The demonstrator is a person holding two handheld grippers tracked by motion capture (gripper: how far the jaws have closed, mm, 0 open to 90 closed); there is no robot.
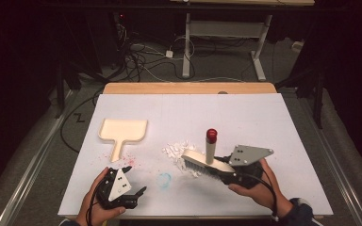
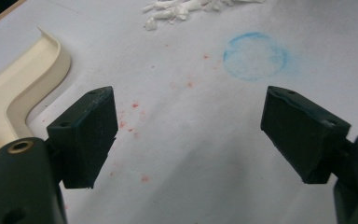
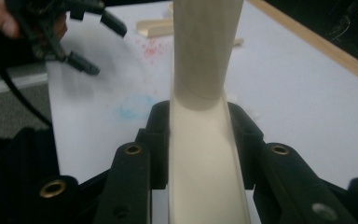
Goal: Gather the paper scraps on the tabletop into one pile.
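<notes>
A hand brush (image 1: 206, 162) with a cream body, grey bristles and an upright handle tipped in red (image 1: 211, 135) hovers tilted over a pile of white scraps (image 1: 176, 151). My right gripper (image 1: 225, 170) is shut on the brush's cream back (image 3: 205, 158), with the jaws pressed on both its sides. The handle (image 3: 207, 46) rises in front of that camera. A cream dustpan (image 1: 122, 130) lies flat at the left. My left gripper (image 1: 139, 194) rests near the front edge, open, with only paper between its jaws (image 2: 191, 135). The dustpan's handle (image 2: 23, 93) lies just left of it.
White paper (image 1: 264, 122) covers the table; red specks (image 1: 127, 162) and a blue ring stain (image 1: 164, 179) mark it. The blue ring (image 2: 255, 56) and the scraps (image 2: 177, 11) lie ahead of the left gripper. The wooden table edge (image 1: 188, 88) runs along the back.
</notes>
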